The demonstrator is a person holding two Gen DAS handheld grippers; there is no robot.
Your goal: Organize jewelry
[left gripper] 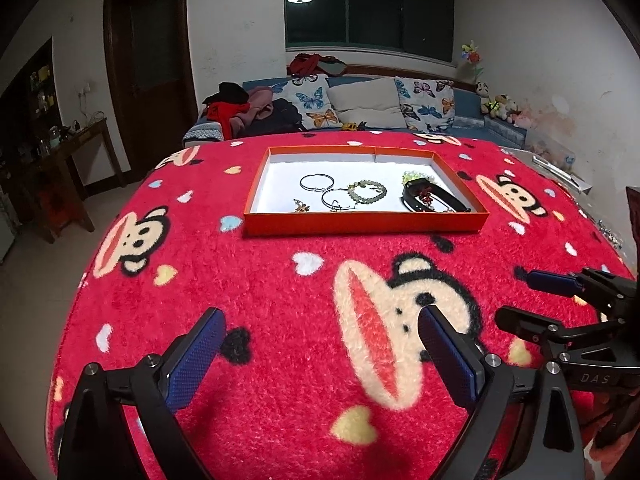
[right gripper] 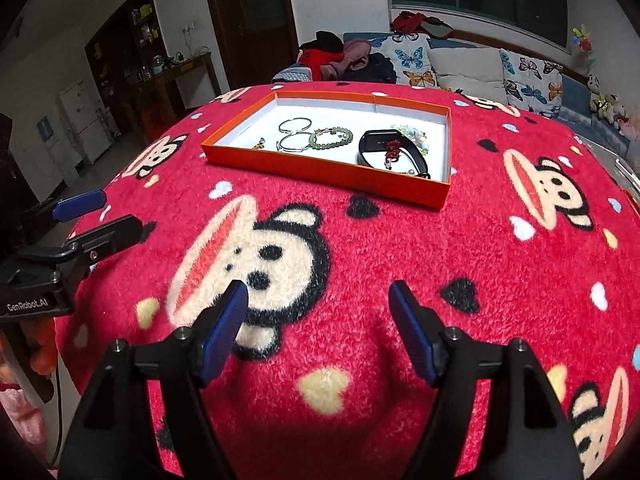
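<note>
An orange tray (left gripper: 360, 227) (right gripper: 320, 170) with a white floor lies on the red monkey-print blanket, far ahead of both grippers. Inside it are two silver hoops (left gripper: 316, 182) (right gripper: 295, 125), a green bead bracelet (left gripper: 366, 193) (right gripper: 331, 139), a black band (left gripper: 434, 198) (right gripper: 394, 152) and a pale bead bracelet (left gripper: 416, 177) (right gripper: 412, 133). My left gripper (left gripper: 320, 344) is open wide over the blanket, nothing between its blue pads. My right gripper (right gripper: 318, 320) is also open and empty; it shows in the left wrist view too, right gripper (left gripper: 516, 300).
The blanket (left gripper: 280, 300) covers a table that drops off at the left. Behind it stands a sofa (left gripper: 360, 100) with butterfly cushions and piled clothes. A dark side table (left gripper: 72, 148) and a door are at the left. Small shiny items (left gripper: 610, 234) lie at the blanket's right edge.
</note>
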